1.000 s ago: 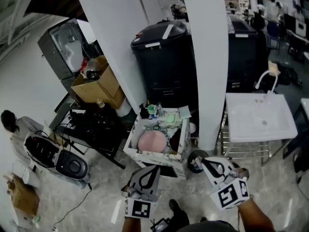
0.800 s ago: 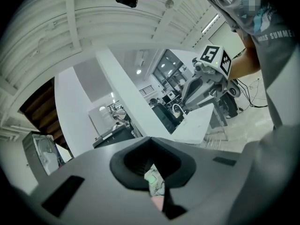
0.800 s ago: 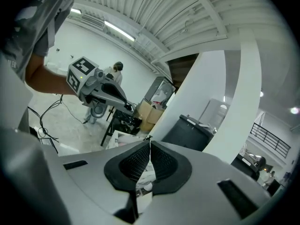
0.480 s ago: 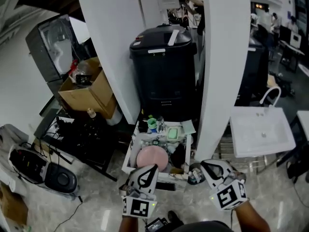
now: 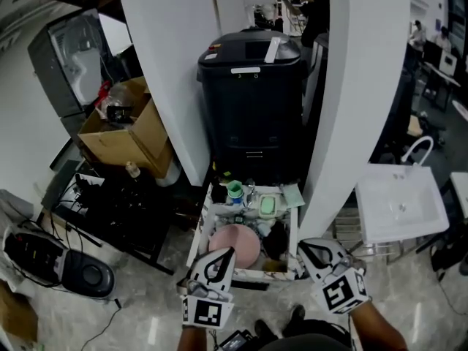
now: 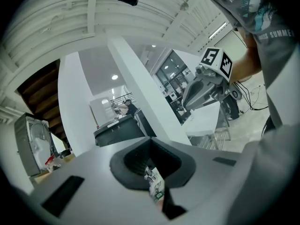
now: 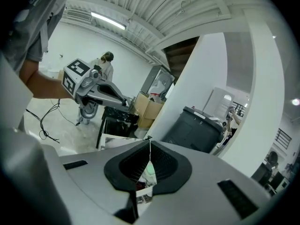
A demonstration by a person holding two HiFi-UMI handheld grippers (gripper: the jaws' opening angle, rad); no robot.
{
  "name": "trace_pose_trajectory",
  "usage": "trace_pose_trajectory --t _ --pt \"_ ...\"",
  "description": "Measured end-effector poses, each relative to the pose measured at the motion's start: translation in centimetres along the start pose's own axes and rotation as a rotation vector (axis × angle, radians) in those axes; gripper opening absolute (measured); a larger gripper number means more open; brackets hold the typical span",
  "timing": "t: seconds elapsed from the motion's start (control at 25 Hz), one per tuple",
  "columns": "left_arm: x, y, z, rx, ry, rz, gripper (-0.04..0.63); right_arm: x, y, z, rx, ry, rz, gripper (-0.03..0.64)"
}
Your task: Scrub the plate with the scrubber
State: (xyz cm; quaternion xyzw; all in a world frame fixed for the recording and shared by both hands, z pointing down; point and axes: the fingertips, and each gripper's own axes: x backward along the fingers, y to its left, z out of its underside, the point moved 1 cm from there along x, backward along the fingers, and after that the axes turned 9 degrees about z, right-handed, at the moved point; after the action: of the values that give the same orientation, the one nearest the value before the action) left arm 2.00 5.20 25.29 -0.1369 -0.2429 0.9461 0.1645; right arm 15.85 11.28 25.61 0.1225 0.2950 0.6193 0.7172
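Over the last second my view closed in on the white crate (image 5: 197, 234), so this was approach only and no scrubbing had begun. Left tool (image 5: 229, 252): closed, empty, at the crate's near edge. Pink plate (image 5: 235, 244): inside the crate, face up, round, no long axis. Right tool (image 5: 303, 246): closed, empty, by the right corner.
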Motion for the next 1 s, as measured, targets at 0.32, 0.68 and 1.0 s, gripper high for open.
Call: trace_pose_trajectory --t 0.32,0.68,1.0 --pt "-2.8 2.5 3.6 0.044 0.082 -0.012 0.002 -6.1 -0.6 1.5 -0.038 0.005 -0.068 0.032" --pt "-6.0 5.4 8.1 0.127 0.209 -0.076 0.002 -14.5 0.0 4.2 -0.121 -0.022 -0.195 0.032" --pt "-8.3 6.4 15.4 0.233 0.328 -0.118 0.002 -22.1 2.6 8.8 -0.149 0.049 -0.301 0.032"
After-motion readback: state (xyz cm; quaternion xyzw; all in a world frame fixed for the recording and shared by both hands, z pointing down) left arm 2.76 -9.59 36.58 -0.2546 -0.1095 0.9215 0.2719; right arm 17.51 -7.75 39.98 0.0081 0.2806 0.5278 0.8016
